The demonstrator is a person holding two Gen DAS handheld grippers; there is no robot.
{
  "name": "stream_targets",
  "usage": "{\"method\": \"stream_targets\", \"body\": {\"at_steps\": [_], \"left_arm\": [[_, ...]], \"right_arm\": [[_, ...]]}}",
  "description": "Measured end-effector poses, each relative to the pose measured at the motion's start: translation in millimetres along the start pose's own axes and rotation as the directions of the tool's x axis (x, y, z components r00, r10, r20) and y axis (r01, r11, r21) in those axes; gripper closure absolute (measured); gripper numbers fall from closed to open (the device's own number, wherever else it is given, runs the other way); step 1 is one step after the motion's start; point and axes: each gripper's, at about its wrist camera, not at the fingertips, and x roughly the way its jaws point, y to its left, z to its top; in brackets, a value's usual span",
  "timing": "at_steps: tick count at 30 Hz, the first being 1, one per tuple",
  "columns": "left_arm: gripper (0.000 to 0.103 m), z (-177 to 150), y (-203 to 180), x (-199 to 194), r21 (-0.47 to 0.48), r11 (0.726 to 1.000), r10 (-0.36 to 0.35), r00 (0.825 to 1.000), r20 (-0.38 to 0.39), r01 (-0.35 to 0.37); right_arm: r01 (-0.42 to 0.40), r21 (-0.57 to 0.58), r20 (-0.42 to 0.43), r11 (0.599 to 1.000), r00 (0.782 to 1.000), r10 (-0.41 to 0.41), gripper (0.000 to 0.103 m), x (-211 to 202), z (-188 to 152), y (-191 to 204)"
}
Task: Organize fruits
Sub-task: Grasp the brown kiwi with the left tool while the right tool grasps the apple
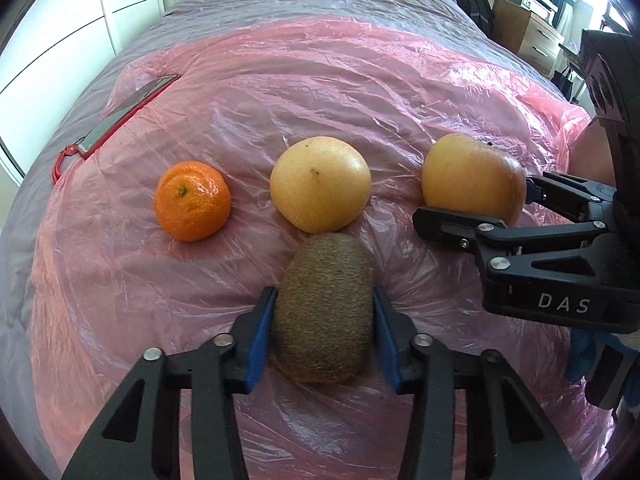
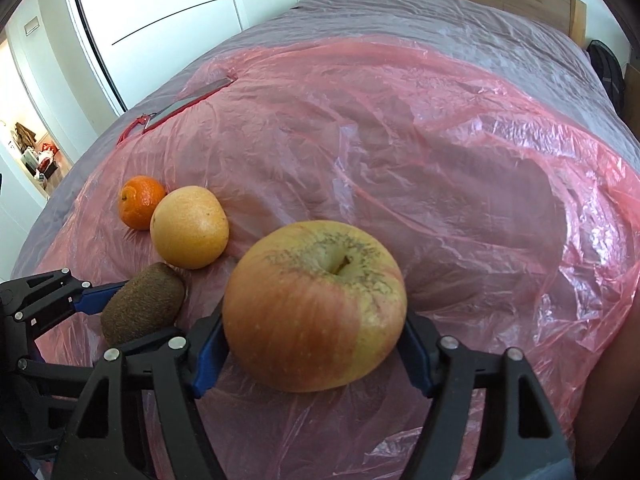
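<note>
- Left tongs [image 1: 324, 316] clenched on kiwi [image 1: 326, 308], angled down.
- Right tongs [image 2: 314, 344] set around apple [image 2: 316, 304]; contact cannot be told.
- Both fruits rested on the bed's pink plastic sheet [image 1: 360, 100].

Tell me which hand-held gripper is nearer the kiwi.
Left. The left hand-held gripper straddles the kiwi, pads against its sides; the right hand-held gripper brackets the apple beside it.

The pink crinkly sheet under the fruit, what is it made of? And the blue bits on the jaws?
The pink sheet looks like thin plastic film: it is see-through, shiny and full of sharp wrinkles. The blue pads look like soft foam or rubber, matte and slightly fuzzy at the edge, though the pictures cannot settle which. The arms behind them look like hard black plastic with metal rivets.
</note>
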Motion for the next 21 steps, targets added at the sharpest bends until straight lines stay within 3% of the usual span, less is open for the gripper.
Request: {"method": "stream_targets", "body": {"at_steps": [9,21], "left_arm": [[0.064,0,4,-11,-0.019,1.000,-0.010,1.000,0.026,0.011],[0.064,-3,13,-55,-0.058,0.998,-0.006,0.996,0.085,0.011]], "right_arm": [[-0.031,0.022,0.014,0.999,0.999,0.030,0.019,-13,2,-3],[-0.030,0.024,0.059,0.999,0.998,0.029,0.019,-61,5,8]]}}
